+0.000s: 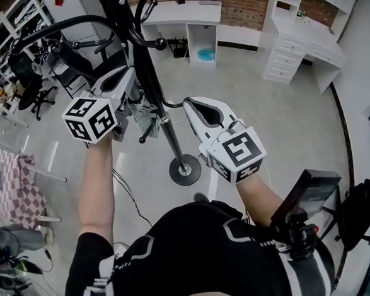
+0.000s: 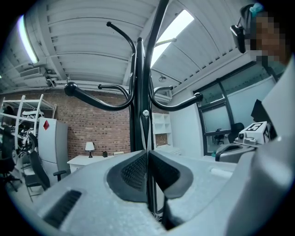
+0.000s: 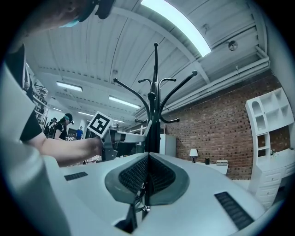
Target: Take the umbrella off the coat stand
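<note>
The black coat stand rises in front of me from its round base. A folded grey umbrella hangs against the pole, just below my left gripper. In the left gripper view, that gripper is closed on a thin strap that runs up to the pole. My right gripper is on the other side of the pole, tips close to it. In the right gripper view its pads meet and it is shut, with nothing clearly between them.
Curved black hooks stick out from the pole at hand height. White desks and drawers line the brick wall behind. Office chairs stand to the left, and a checked cloth lies lower left. A black device is at my right side.
</note>
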A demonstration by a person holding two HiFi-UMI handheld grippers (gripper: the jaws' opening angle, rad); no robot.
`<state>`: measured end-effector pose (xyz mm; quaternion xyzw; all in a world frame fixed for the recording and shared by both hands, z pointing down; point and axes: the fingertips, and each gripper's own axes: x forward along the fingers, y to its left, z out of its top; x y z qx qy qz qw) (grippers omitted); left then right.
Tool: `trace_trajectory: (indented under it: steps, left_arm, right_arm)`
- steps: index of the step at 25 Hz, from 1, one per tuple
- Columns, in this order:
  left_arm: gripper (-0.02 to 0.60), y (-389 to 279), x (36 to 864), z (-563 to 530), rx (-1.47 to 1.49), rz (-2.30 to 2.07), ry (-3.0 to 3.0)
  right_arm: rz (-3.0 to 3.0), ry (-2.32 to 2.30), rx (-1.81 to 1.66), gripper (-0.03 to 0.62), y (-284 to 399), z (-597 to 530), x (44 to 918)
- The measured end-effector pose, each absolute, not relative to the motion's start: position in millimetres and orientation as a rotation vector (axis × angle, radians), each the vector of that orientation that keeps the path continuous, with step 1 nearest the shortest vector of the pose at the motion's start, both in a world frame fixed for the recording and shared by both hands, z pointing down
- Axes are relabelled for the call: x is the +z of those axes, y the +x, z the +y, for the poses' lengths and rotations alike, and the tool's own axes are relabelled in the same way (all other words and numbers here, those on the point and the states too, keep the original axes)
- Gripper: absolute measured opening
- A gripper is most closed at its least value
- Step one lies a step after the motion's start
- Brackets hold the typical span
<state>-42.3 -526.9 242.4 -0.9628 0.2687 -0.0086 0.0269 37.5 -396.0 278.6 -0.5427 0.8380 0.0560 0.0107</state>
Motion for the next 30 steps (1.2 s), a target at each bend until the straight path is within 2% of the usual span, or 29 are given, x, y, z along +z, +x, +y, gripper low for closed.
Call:
trace_trajectory:
  steps: [11, 30]
  left_arm:
    - [0.013, -47.4, 239.3, -525.6, 0.02, 0.867, -2.968]
    - [0.012, -70.8, 156.9, -507.2, 0.236, 0.85, -2.919]
  right_arm:
    - [2.602, -1.72, 0.177, 0.003, 36.9, -387.3, 281.2]
    - [2.614, -1.71, 0.211, 0.003, 27.6, -377.3, 272.7]
